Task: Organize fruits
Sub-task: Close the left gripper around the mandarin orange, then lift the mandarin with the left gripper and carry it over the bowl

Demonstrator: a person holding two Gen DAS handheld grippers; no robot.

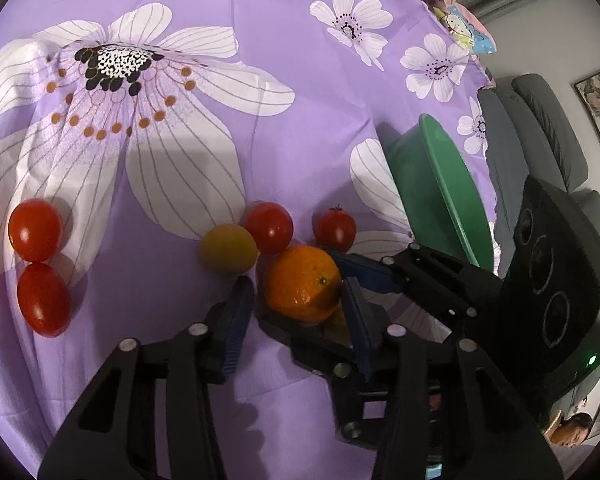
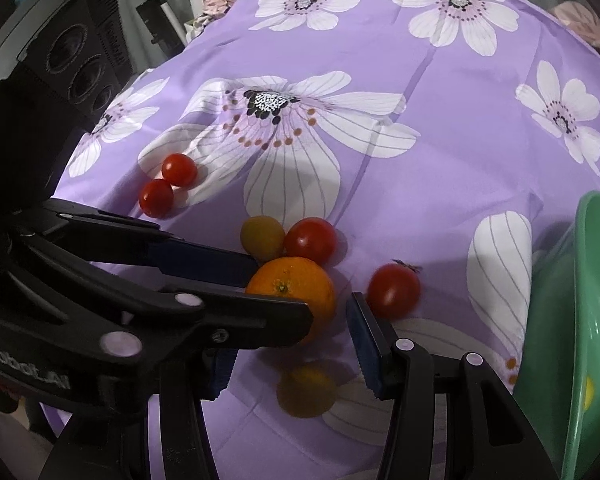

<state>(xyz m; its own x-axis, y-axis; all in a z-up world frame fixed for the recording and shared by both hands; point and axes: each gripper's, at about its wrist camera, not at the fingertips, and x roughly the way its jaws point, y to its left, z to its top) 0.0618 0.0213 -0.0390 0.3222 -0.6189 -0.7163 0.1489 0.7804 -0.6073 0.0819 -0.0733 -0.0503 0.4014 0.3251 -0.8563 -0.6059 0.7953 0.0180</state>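
While left gripper [image 1: 296,294] brackets the orange [image 1: 302,282] unclamped, one pad [image 1: 354,312] touching | right gripper [image 2: 292,336] gapes, empty | we centre both pads, squeeze gently, lift toward green bowl [image 2: 560,340].

an orange [image 1: 302,282], red tomatoes [image 1: 268,227] and yellow fruit [image 1: 228,247] on cloth.

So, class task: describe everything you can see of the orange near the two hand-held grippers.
The orange is round, bright, with dimpled glossy peel and a small green stem scar facing up. It lies on the purple flowered cloth, touching a yellow tomato and a red tomato behind it. The left hand-held gripper straddles it; whether its pads press is unclear. The right hand-held gripper hovers beside it.
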